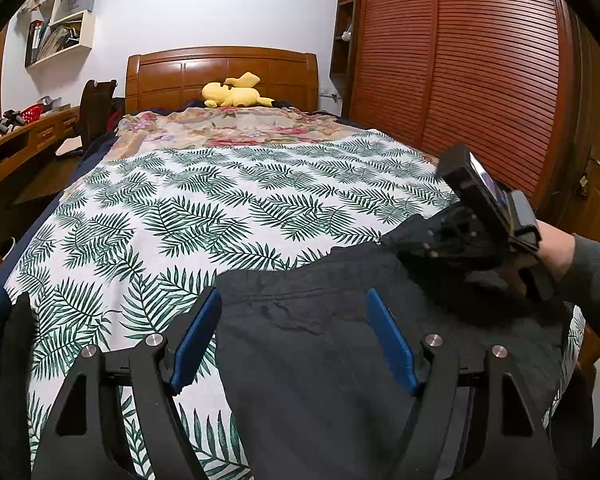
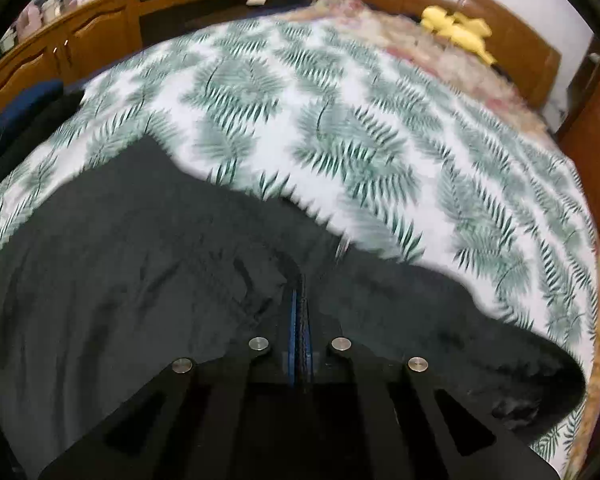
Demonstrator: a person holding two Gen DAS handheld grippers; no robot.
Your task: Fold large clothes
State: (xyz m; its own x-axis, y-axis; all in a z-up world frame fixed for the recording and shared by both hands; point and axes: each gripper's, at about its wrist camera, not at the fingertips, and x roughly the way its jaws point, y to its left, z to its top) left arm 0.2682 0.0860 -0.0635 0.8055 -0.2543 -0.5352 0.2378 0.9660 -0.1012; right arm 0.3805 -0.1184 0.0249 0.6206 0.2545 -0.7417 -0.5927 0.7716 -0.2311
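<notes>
On the near end of the bed (image 1: 220, 208) lies the dark garment (image 1: 340, 360), its long axis crosswise. The right gripper (image 2: 299, 280) sits clenched over its far right edge; whether cloth is pinched, I cannot tell. The left gripper (image 1: 294, 312) hangs released above the near left part.
</notes>
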